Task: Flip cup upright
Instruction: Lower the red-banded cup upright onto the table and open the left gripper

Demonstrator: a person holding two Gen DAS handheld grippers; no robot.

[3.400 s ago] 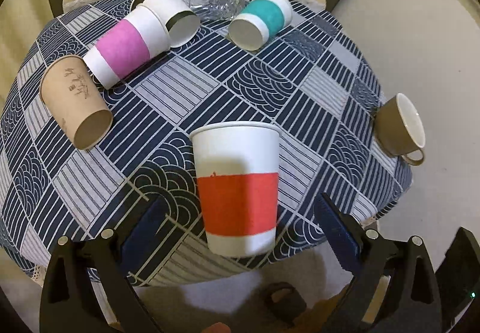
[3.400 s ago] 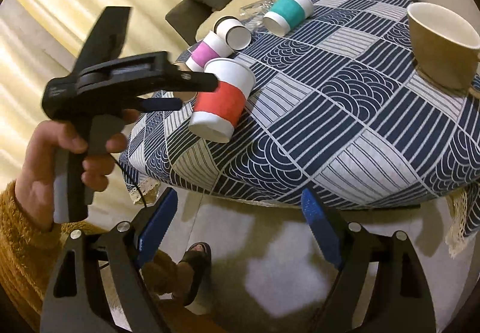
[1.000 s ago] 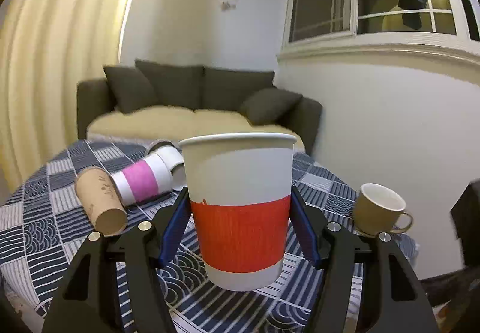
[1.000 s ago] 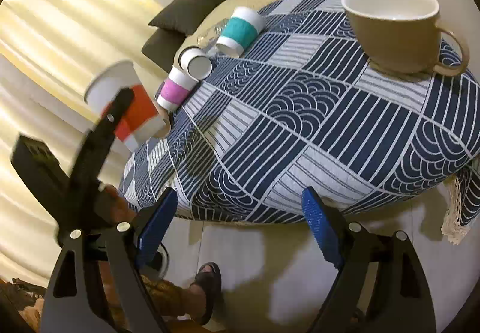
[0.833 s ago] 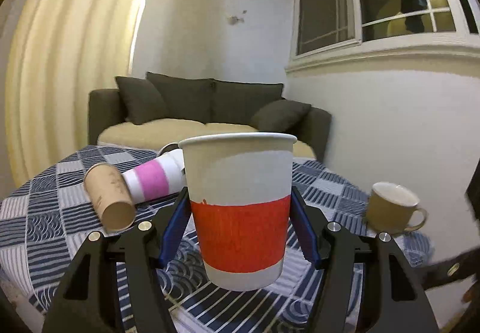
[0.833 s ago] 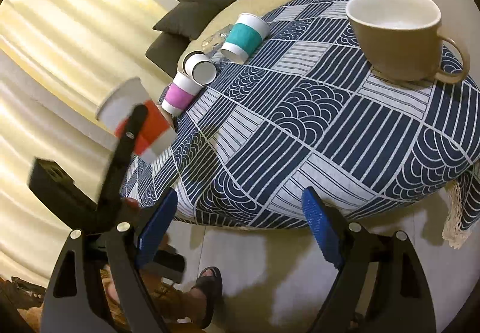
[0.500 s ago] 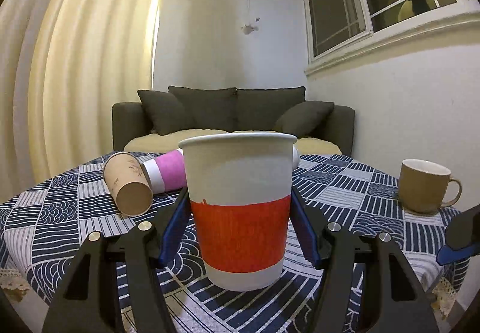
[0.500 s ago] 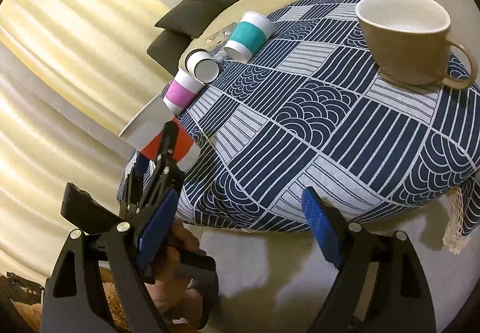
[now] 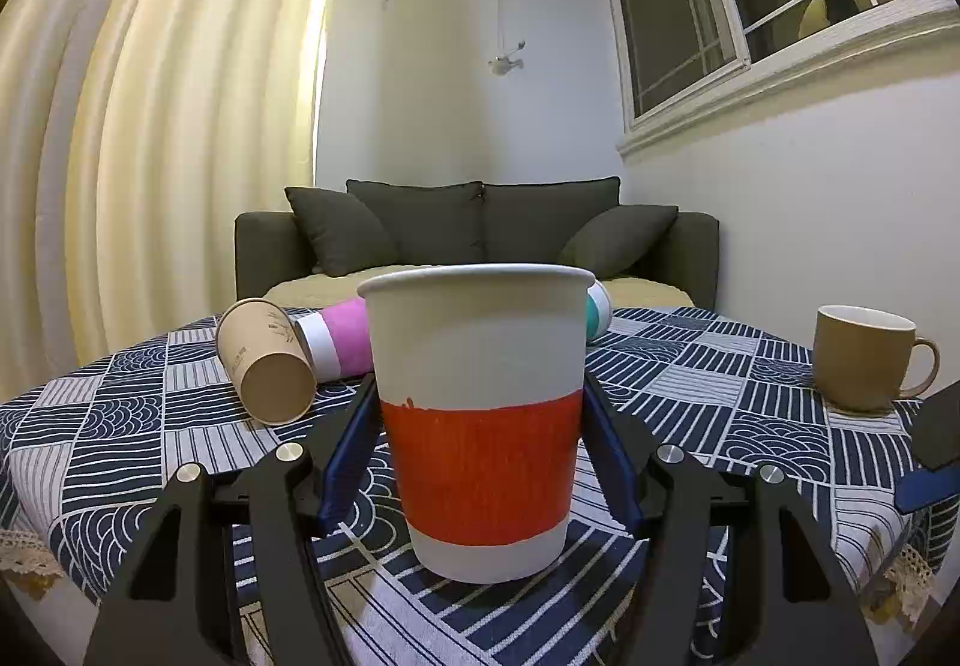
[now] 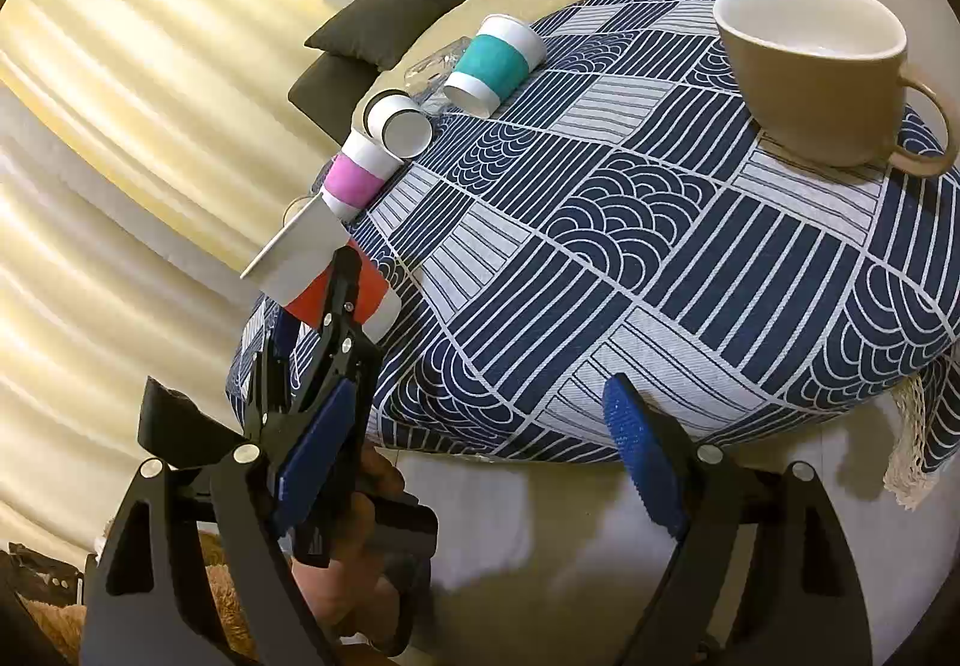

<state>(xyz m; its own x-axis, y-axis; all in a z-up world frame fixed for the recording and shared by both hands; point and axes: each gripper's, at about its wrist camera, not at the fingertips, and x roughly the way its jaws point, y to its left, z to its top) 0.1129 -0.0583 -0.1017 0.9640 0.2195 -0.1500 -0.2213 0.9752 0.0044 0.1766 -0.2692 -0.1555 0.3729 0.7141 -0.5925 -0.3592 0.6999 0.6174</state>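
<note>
My left gripper (image 9: 480, 438) is shut on a white paper cup with a red band (image 9: 480, 426). The cup is upright, mouth up, its base at or just above the patterned tablecloth (image 9: 150, 426) near the front edge. In the right wrist view the same red-banded cup (image 10: 324, 270) shows at the table's left edge, held by the left gripper (image 10: 336, 306). My right gripper (image 10: 474, 456) is open and empty, off the table's front edge above the floor.
A brown paper cup (image 9: 264, 366), a pink-banded cup (image 9: 336, 336) and a teal-banded cup (image 10: 492, 60) lie on their sides further back. A tan ceramic mug (image 9: 864, 354) stands upright at the right. A dark sofa (image 9: 474, 234) is behind the table.
My left gripper has lowered the red-banded cup and levelled out, bringing its base down to the tablecloth. The right gripper has stayed open, shifting only slightly.
</note>
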